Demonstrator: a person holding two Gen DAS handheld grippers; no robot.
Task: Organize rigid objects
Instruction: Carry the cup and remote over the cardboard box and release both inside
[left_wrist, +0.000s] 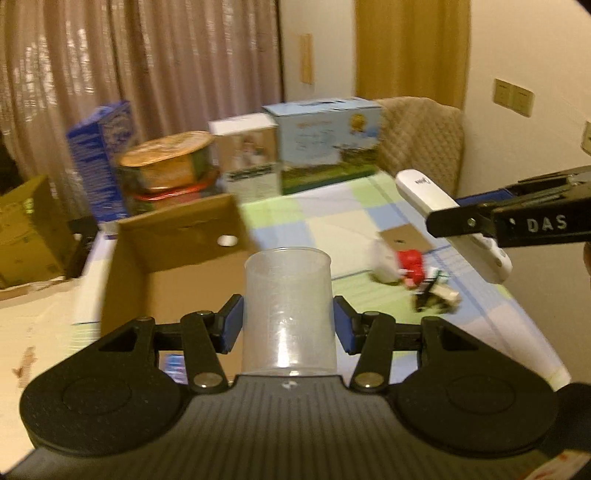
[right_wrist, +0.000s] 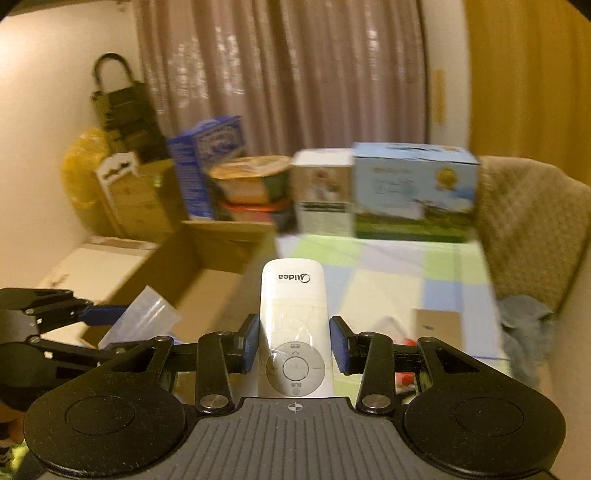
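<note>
My left gripper (left_wrist: 289, 325) is shut on a clear plastic cup (left_wrist: 289, 295) and holds it above the near edge of an open cardboard box (left_wrist: 177, 266). My right gripper (right_wrist: 294, 343) is shut on a white Midea remote (right_wrist: 293, 314), held in the air over the table. The remote (left_wrist: 443, 218) and the right gripper's finger show at the right of the left wrist view. The cup (right_wrist: 147, 317) and the left gripper show at the lower left of the right wrist view, next to the box (right_wrist: 214, 280).
A checked cloth (left_wrist: 332, 210) covers the table. A red and white toy (left_wrist: 410, 266), a small brown card (left_wrist: 404, 238) and small items lie on it. Printed boxes (left_wrist: 325, 140) and a round tin (left_wrist: 170, 162) stand at the back. A padded chair (right_wrist: 532, 221) is right.
</note>
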